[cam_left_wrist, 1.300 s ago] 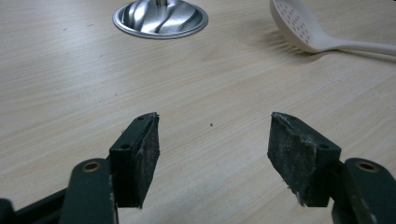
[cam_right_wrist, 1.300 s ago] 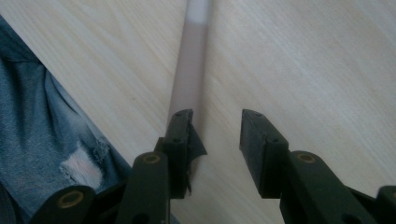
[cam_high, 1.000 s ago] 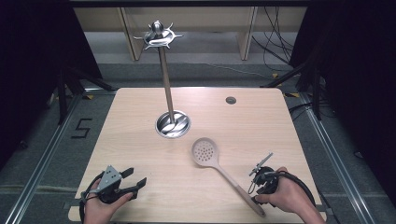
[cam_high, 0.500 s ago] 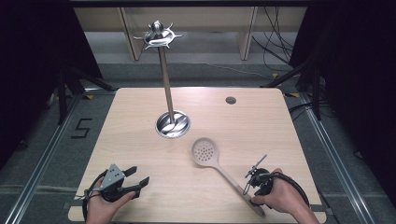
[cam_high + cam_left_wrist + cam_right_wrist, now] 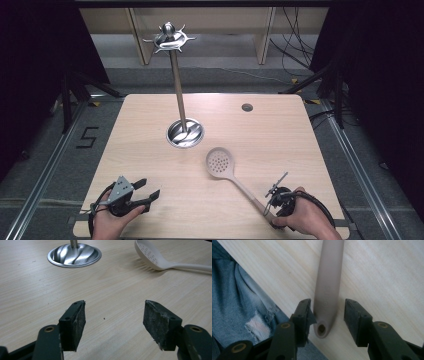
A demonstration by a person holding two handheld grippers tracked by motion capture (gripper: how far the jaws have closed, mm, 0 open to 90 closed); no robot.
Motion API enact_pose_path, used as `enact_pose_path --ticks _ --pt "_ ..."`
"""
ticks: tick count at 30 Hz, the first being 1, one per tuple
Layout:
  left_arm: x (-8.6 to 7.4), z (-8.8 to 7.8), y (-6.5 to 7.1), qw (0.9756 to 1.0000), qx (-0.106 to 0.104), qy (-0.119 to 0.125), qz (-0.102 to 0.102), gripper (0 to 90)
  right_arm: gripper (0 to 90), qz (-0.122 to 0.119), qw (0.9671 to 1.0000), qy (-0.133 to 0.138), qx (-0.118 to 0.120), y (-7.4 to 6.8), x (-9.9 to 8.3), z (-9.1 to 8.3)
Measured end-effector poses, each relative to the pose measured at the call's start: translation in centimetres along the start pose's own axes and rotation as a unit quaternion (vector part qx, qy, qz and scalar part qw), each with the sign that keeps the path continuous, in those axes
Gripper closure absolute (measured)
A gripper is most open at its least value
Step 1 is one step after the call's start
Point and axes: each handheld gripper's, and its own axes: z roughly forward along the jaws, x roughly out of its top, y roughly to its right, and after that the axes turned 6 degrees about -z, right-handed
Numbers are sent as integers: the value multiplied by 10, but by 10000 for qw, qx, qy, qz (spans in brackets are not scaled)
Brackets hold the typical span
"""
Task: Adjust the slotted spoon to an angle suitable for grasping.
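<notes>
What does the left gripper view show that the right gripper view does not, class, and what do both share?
Left gripper view alone: the slotted spoon's perforated bowl, the stand's steel base, and the left gripper open over bare wood. Right gripper view alone: the handle's end with its hanging hole, lying between the open jaws of the right gripper, plus denim fabric past the table edge. Shared: the spoon and the wooden table.

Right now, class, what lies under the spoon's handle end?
Under the slotted spoon handle end lies bare wooden table near its edge; the right claw straddles it. The wood directly beneath is covered.
</notes>
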Motion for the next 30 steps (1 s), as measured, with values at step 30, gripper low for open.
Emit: enact_pose_path --ticks 30 --pt "0 -1 -1 10000 21 0 81 336 545 -155 9998 -85 -116 -1 -6 8"
